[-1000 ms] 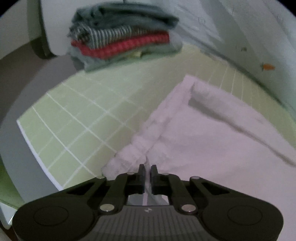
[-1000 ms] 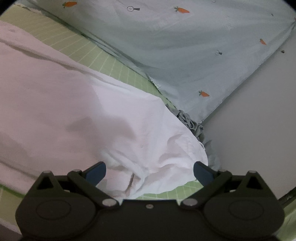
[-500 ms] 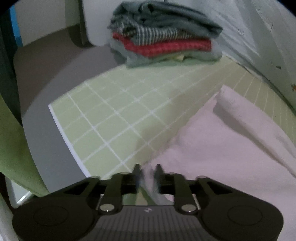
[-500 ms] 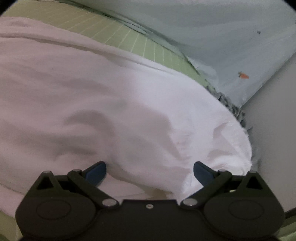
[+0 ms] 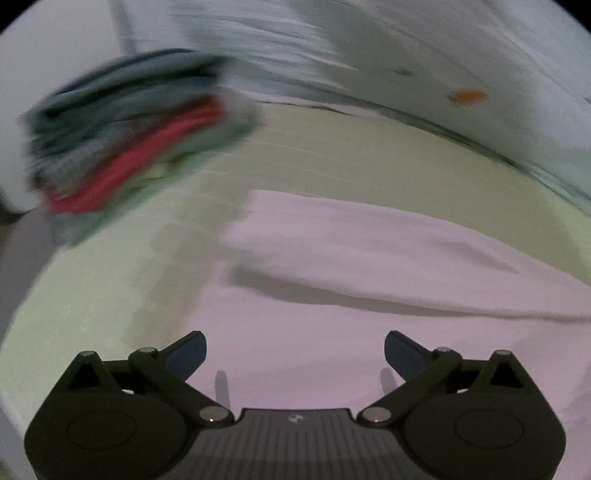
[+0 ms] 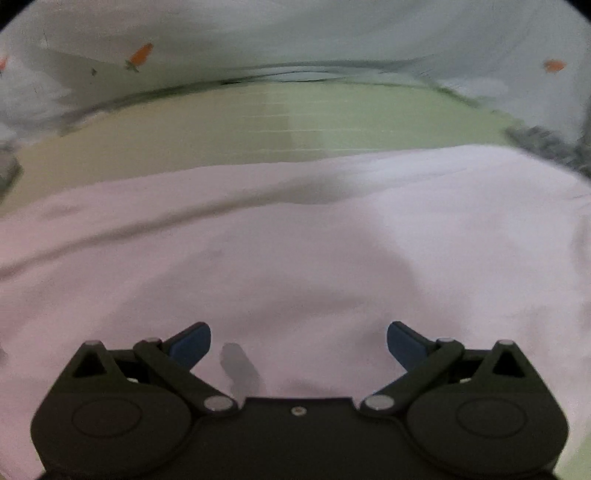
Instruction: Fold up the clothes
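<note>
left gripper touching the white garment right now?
Apart. Left wrist view: left gripper jaws opening, nothing between them; its fingers cast separate shadows on the white garment below.

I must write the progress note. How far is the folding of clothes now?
Done: a stack of folded clothes lies on the green mat. In hand: nothing; the left gripper is opening and the right gripper is open, both above the white garment. Left: further folds, probably.

A green checked mat [image 6: 303,122] is covering the near surface, and a pale carrot-print sheet [image 6: 295,33] is lying along its far edge in dim light.
</note>
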`<state>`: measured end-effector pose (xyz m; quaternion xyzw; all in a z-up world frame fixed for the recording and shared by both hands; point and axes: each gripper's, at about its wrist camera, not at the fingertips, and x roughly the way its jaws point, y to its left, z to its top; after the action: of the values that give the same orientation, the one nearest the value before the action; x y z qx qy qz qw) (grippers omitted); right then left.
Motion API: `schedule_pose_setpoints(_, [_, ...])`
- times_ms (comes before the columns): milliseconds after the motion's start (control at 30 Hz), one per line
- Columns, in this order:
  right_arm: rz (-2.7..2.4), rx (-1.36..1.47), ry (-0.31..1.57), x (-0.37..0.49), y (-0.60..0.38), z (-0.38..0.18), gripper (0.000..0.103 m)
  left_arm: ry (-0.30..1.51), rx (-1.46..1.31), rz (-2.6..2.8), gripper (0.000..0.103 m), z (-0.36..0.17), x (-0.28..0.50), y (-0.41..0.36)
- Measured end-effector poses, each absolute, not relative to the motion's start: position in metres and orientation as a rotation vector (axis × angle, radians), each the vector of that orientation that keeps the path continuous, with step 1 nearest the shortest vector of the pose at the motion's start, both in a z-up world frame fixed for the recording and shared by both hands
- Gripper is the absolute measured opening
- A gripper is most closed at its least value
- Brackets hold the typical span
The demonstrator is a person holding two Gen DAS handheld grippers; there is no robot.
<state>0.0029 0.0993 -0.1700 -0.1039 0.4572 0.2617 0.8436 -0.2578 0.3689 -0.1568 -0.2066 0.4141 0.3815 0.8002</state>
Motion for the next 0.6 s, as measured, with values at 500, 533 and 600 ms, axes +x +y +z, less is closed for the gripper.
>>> schedule_pose_setpoints(500, [0.596,-0.317,0.850,0.016,0.168,-0.183,0.103,1.000,-0.372,0.675,0.103,-0.199,-0.202,0.384])
schedule_pose_setpoints(533, [0.616,-0.329,0.836,0.016,0.174,-0.182,0.103,1.000,-0.370,0.669,0.103,-0.198,-0.200,0.388])
schedule_pose_setpoints(600, [0.653,-0.356,0.820,0.016,0.189,-0.183,0.103,1.002,-0.372,0.659,0.103,-0.197,-0.195,0.395])
